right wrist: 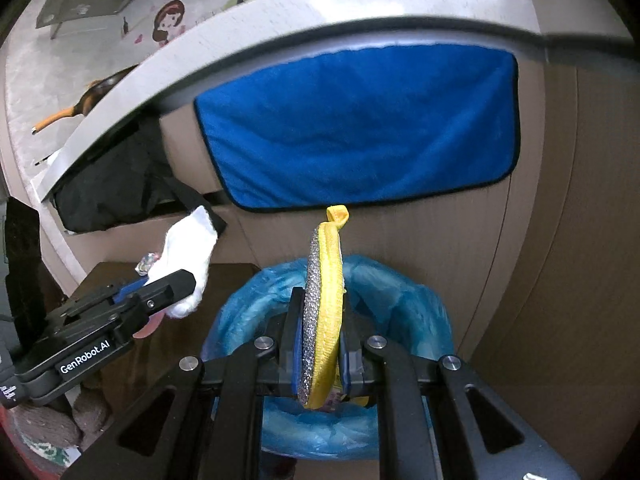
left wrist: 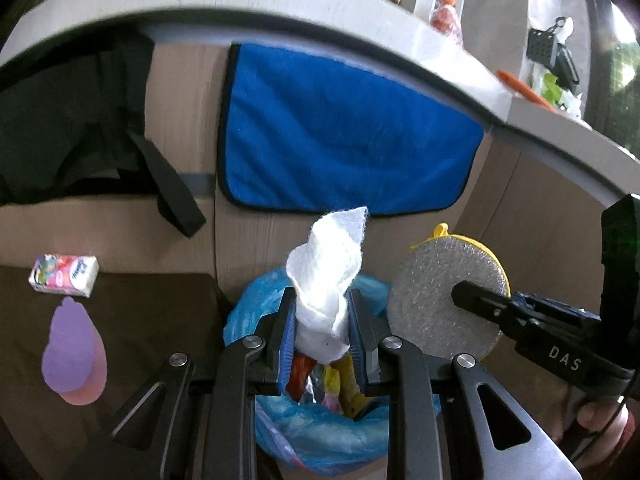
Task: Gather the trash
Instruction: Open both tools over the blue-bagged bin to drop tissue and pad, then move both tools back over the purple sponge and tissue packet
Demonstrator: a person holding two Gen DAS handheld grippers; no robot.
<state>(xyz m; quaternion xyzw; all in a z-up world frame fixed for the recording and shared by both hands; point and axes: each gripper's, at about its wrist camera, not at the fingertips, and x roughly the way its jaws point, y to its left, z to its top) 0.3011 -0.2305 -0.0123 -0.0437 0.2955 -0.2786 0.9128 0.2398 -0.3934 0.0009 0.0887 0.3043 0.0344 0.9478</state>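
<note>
Crumpled white tissue (left wrist: 326,280) clamped in left tongs (left wrist: 322,332), round scrub pad (right wrist: 325,316) clamped in right tongs (right wrist: 322,344), above blue-lined bin (right wrist: 400,292)

The blue-bagged trash bin (left wrist: 320,436) is largely covered by gripper linkages and cut by the lower edge, the paper towel (left wrist: 326,280) masks most of its colourful wrappers (left wrist: 336,384), and the person's fingers (left wrist: 600,420) are blurred, partly out of frame.

"DAS" stands on the right tool (left wrist: 476,300); "GenRobot.AI" stands on the left tool (right wrist: 176,280).
</note>
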